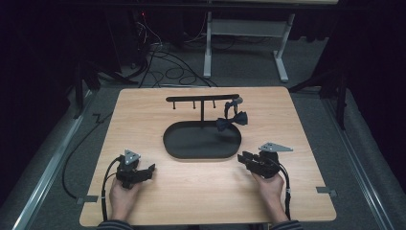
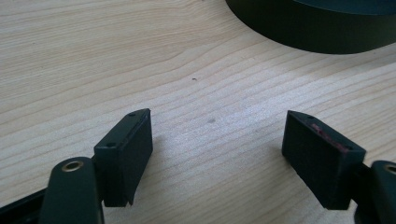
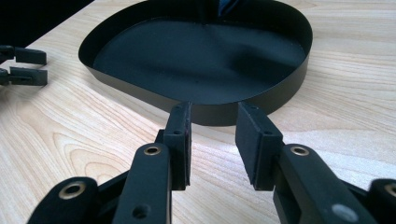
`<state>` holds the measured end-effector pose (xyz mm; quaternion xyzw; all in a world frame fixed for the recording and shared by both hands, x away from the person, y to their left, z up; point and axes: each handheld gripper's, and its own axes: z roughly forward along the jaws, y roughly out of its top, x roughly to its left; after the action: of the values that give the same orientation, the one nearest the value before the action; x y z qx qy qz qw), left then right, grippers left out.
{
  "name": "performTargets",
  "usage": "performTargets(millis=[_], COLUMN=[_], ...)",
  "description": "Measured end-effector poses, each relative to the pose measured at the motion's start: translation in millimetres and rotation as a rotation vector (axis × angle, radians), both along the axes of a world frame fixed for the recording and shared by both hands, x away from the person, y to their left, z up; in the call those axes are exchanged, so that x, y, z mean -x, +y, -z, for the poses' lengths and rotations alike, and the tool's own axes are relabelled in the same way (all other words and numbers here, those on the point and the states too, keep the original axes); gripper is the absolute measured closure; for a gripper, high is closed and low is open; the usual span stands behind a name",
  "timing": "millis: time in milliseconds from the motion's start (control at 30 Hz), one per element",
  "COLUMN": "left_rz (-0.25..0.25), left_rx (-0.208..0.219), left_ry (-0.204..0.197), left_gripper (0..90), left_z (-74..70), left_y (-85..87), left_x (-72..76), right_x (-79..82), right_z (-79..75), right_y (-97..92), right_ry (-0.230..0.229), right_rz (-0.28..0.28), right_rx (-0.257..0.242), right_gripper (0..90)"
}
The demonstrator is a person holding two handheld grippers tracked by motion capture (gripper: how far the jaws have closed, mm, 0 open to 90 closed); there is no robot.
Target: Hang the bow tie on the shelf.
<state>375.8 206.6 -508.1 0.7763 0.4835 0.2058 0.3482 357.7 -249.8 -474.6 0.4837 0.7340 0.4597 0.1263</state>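
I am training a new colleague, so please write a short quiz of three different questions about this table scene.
1. True or false: the dark bow tie hangs from the black T-shaped metal stand.
2. What lies between the open jaws of the left gripper? A) a ring B) nothing but bare wood C) a cable
3. Which gripper points at the wall of the black oval metal tray from close by?

Key: 1 true. 2 B. 3 the right gripper, jaws apart and holding nothing.

Dark room, grey floor, tangled cables, white frame legs
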Motion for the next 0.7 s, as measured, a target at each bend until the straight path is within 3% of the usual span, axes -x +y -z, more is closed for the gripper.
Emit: performTargets(millis=[333,700], left_rz=[0.000,0.000], left_rx=[0.000,0.000], left_ry=[0.000,0.000], left_gripper=[25.0,25.0], left_z=[0.0,0.0], left_y=[0.0,0.0], left_x=[0.0,0.0], right_x=[-1.9,-3.5], right_z=[11.3,19.6], right_y=[2.1,3.2], right_ry=[0.021,0.037], right_rz=[0.007,0.018], right_rx=[0.026,0.019], right_gripper=[68.2,68.2])
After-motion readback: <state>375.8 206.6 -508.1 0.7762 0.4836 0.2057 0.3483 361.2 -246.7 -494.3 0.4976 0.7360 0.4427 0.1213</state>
